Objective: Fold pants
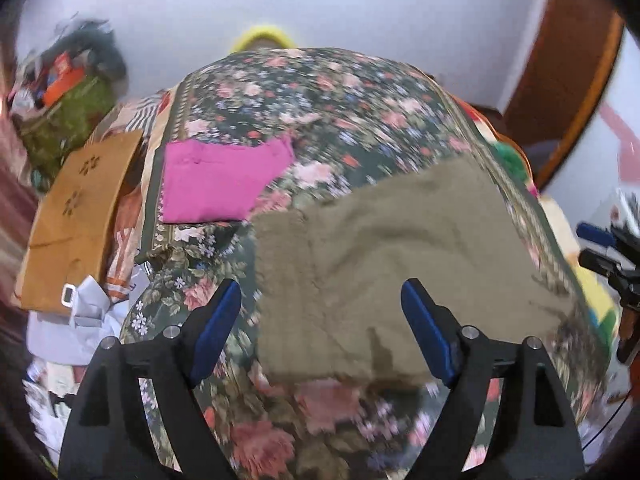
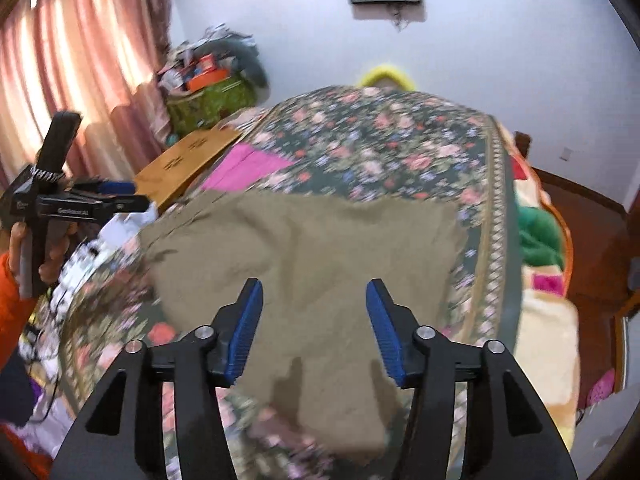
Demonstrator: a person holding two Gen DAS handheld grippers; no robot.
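Olive-brown pants (image 1: 392, 264) lie folded and flat on a floral bedspread (image 1: 320, 96), also in the right wrist view as olive-brown pants (image 2: 304, 256). My left gripper (image 1: 322, 292) hangs above their near left part, open, with nothing between its blue pads. My right gripper (image 2: 314, 292) hovers over the near edge of the pants, open and empty too. In the right wrist view the left gripper (image 2: 116, 196) shows at the far left, held by a hand in an orange sleeve. In the left wrist view the right gripper (image 1: 600, 248) peeks in at the right edge.
A folded pink garment (image 1: 224, 180) lies on the bedspread (image 2: 380, 140) beyond the pants. A brown cardboard box (image 1: 76, 220) sits left of the bed, with a green bag of clutter (image 2: 208, 96) behind it. A fleece blanket (image 2: 548, 320) lies along the right side.
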